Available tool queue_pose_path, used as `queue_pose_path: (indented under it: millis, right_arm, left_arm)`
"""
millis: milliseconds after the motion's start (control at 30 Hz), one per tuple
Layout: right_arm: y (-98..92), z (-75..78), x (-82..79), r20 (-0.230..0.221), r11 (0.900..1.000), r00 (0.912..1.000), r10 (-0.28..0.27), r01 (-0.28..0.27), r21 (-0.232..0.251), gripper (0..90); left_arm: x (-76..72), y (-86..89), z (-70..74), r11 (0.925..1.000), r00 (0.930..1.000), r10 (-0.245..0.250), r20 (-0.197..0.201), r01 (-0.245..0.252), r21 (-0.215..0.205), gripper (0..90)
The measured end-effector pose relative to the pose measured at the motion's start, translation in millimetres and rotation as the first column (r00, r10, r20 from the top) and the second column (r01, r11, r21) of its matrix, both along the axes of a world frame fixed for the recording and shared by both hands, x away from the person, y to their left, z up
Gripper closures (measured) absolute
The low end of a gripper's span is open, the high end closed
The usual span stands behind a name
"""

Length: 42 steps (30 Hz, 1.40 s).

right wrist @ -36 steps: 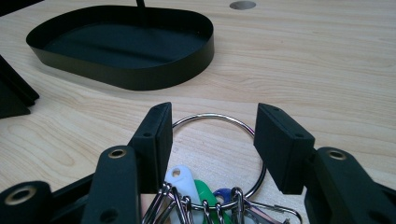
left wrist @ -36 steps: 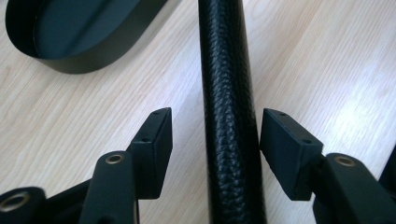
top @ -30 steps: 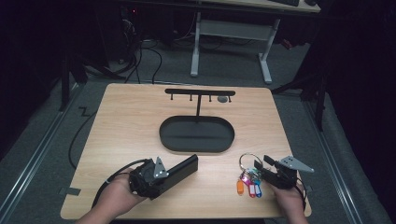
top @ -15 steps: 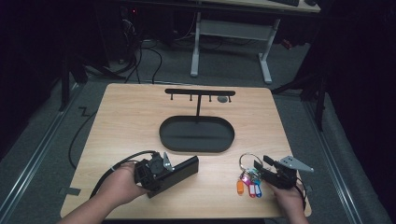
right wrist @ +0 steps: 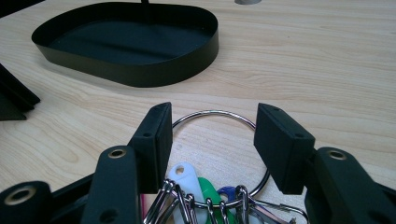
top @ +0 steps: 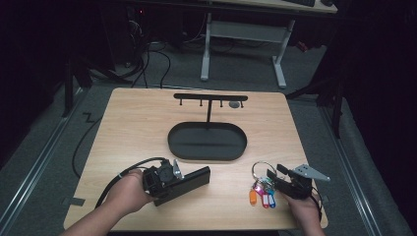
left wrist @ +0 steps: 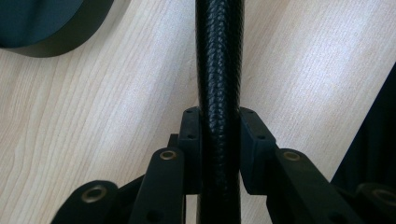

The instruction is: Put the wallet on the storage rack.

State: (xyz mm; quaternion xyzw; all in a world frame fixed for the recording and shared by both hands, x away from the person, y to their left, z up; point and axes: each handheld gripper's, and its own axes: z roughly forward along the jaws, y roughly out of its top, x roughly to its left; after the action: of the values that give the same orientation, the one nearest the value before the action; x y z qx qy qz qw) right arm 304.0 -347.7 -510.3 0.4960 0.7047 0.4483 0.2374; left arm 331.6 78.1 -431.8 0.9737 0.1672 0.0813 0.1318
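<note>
A flat black wallet (top: 193, 178) with a leather grain lies on the wooden table (top: 137, 128) at the front left. My left gripper (top: 180, 180) has just been closing on it, and its pads now press both faces of the wallet's edge (left wrist: 219, 70). At the front right lies a metal key ring (top: 259, 168) with several coloured tags (top: 262, 198). My right gripper (top: 269, 178) stands open, and the ring (right wrist: 215, 113) lies on the table between its fingers (right wrist: 154, 135) without touching them.
A black oval tray (top: 206, 156) sits at the table's middle, and a T-shaped hook bar (top: 210, 97) rises from it. A small grey round piece (top: 235, 104) lies by the bar's right end. The tray's wall (right wrist: 140, 74) is just ahead of the right gripper.
The left gripper's jaws have closed onto the black wallet, and the left hand has shifted slightly. The right gripper and the keys have not moved.
</note>
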Motion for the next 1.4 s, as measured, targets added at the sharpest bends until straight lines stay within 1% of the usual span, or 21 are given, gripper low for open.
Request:
queue_pose_path:
  millis: [33,67,100,133,333,600,633,667,700,733,767,867,967,1000,1100,1133,1167,1300,1333,1367,1400]
  right_arm:
    - [0.0,0.0,0.0,0.000,1.000,1.0000,0.000,0.000,0.000,47.5]
    - [0.1,-0.4,0.2,0.000,1.000,1.0000,0.001,-0.001,0.001,47.5]
    - [0.1,-0.4,0.2,0.000,1.000,1.0000,0.001,-0.001,0.001,47.5]
    - [-0.2,-0.5,0.4,-0.002,1.000,1.0000,0.001,-0.001,0.003,47.5]
    - [-0.9,0.0,-0.2,0.001,1.000,1.0000,-0.003,0.003,0.010,47.5]
    - [-4.7,-0.4,-4.2,0.000,1.000,0.9999,-0.012,0.012,0.010,47.5]
    - [-4.7,-0.4,-4.2,0.000,1.000,0.9999,-0.012,0.012,0.010,47.5]
    - [-6.5,0.2,-6.9,0.000,1.000,0.9998,-0.020,0.020,0.012,47.5]
    - [-6.5,0.2,-6.9,0.000,1.000,0.9998,-0.020,0.020,0.012,47.5]
    - [-8.6,0.5,-8.9,0.003,1.000,0.9997,-0.024,0.024,0.009,47.8]
    - [-8.6,0.5,-8.9,0.003,1.000,0.9997,-0.024,0.024,0.009,47.8]
    - [-11.7,0.4,-12.3,0.004,0.999,0.9993,-0.038,0.038,0.010,48.9]
    - [-16.7,0.5,-17.8,0.005,0.999,0.9986,-0.053,0.053,0.011,48.7]
    - [-18.0,0.6,-19.0,0.006,0.998,0.9983,-0.057,0.057,0.013,48.7]
    - [-20.5,0.6,-21.3,0.006,0.998,0.9979,-0.065,0.065,0.015,48.5]
    - [-22.5,0.6,-23.1,0.006,0.997,0.9974,-0.071,0.071,0.017,48.3]
    - [-22.5,0.6,-23.1,0.006,0.997,0.9974,-0.071,0.071,0.017,48.3]
    - [-24.6,0.4,-25.6,0.005,0.997,0.9969,-0.078,0.078,0.016,48.3]
    - [-24.7,0.4,-26.6,0.004,0.997,0.9967,-0.081,0.081,0.017,48.3]
    - [-24.7,0.4,-26.6,0.004,0.997,0.9967,-0.081,0.081,0.017,48.3]
    - [-25.0,0.5,-27.1,0.007,0.997,0.9967,-0.080,0.080,0.014,48.4]
  left_arm:
    - [0.0,0.0,0.0,1.0000,1.0000,0.000,0.000,0.000,0.000,74.0]
    - [-5.0,-0.6,-0.8,0.9985,0.9974,-0.054,0.048,0.054,-0.005,74.0]
    - [-5.0,-0.6,-0.8,0.9985,0.9974,-0.054,0.048,0.054,-0.005,74.2]
    - [-7.9,-1.6,-1.2,0.9978,0.9946,-0.067,0.079,0.067,0.003,74.3]
    - [-5.9,-0.5,3.0,0.9987,0.9938,-0.049,0.100,0.050,-0.011,74.6]
    - [2.1,-2.6,22.6,0.9948,0.9809,-0.098,0.168,0.101,-0.011,74.5]
    - [2.1,-2.6,22.6,0.9948,0.9809,-0.098,0.168,0.101,-0.011,74.5]
    - [6.3,-4.9,27.5,0.9938,0.9757,-0.107,0.191,0.111,-0.009,74.5]
    - [6.3,-4.9,27.5,0.9938,0.9757,-0.107,0.191,0.111,-0.009,74.5]
    - [11.2,-6.9,31.5,0.9922,0.9716,-0.118,0.205,0.123,-0.015,74.5]
    - [11.2,-6.9,31.5,0.9922,0.9716,-0.118,0.205,0.123,-0.015,74.5]
    - [19.8,-12.4,34.1,0.9904,0.9627,-0.134,0.235,0.138,-0.003,74.5]
    - [27.7,-17.5,34.8,0.9893,0.9574,-0.142,0.252,0.146,0.002,74.4]
    - [33.1,-21.1,35.5,0.9878,0.9481,-0.152,0.279,0.156,0.010,74.4]
    - [39.7,-23.9,36.2,0.9870,0.9443,-0.153,0.291,0.161,-0.002,74.4]
    - [45.1,-27.7,36.1,0.9852,0.9366,-0.165,0.309,0.171,0.007,74.4]
    - [45.1,-27.7,36.1,0.9852,0.9366,-0.165,0.309,0.171,0.007,74.4]
    - [55.8,-35.5,34.8,0.9812,0.9251,-0.187,0.331,0.192,0.017,74.4]
    - [60.1,-39.4,34.0,0.9775,0.9162,-0.205,0.344,0.209,0.027,74.5]
    - [60.1,-39.4,34.0,0.9775,0.9162,-0.205,0.344,0.209,0.027,74.4]
    - [64.0,-43.6,33.2,0.9740,0.9064,-0.222,0.360,0.224,0.036,74.4]
